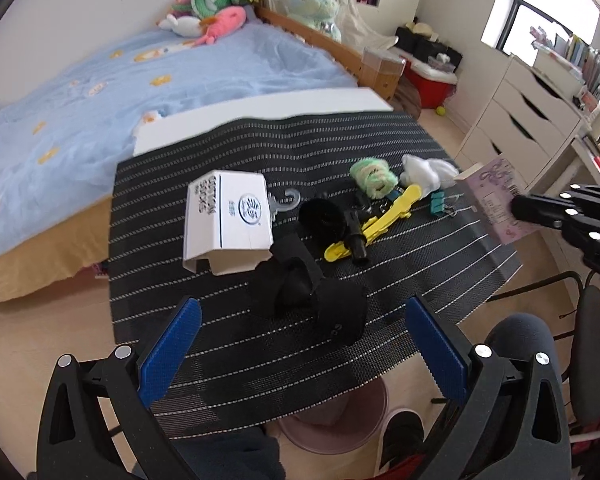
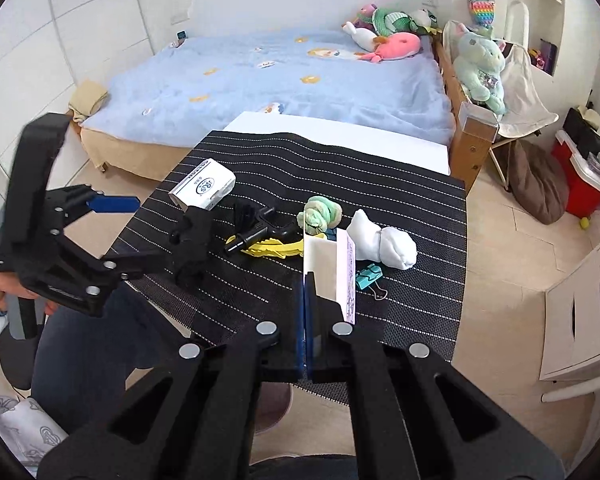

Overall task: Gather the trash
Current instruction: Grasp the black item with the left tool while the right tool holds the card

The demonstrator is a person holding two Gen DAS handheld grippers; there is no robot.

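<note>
1. Bed (image 2: 284,80): blue cover, behind the worktop.
2. Worktop (image 1: 380,148): covered by a black striped mat; it carries all loose items.
3. Left gripper (image 1: 300,344): blue fingers (image 1: 172,348) spread wide, nothing between them. It hangs above the near edge of the mat, just short of a black cloth (image 1: 312,296).
4. Right gripper (image 2: 307,292): fingers pressed together, clamped on the lower edge of a card pack (image 2: 332,272). The pack is white with a pink printed side and is held clear of the mat.
5. White box (image 1: 228,220): lies on the mat, left of centre, untouched.
6. White sock (image 2: 384,244), green sock (image 2: 322,212), yellow clip (image 2: 272,248), teal binder clip (image 2: 368,276): all on the mat beyond the pack.
</note>
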